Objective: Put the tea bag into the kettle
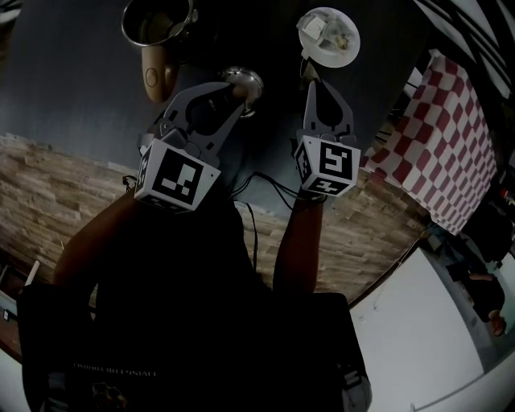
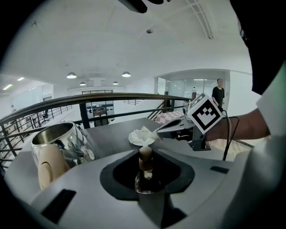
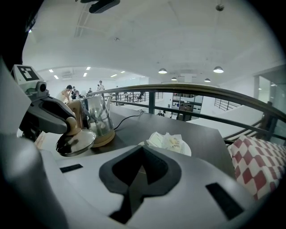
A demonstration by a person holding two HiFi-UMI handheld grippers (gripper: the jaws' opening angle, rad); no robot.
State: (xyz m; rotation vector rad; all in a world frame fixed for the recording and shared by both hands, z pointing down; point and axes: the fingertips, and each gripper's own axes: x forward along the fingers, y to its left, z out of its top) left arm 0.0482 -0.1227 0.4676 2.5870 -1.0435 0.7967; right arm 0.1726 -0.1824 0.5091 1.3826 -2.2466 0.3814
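The steel kettle (image 1: 157,24) with a beige handle stands open-topped at the table's far left, and also shows in the right gripper view (image 3: 98,120). My left gripper (image 1: 240,87) is shut on the knob of the kettle lid (image 2: 145,154) and holds the lid (image 3: 73,142) in the air, to the right of the kettle. A white plate (image 1: 346,55) with tea bags (image 3: 167,141) sits at the far right. My right gripper (image 1: 309,71) is shut just in front of the plate. A pale sliver of tea bag (image 3: 142,169) shows between its tips.
A red-and-white checked cloth (image 1: 451,153) lies past the table's right edge. A black cable (image 3: 129,118) runs from the kettle base across the dark table (image 1: 80,96). A metal railing (image 3: 178,91) runs behind the table.
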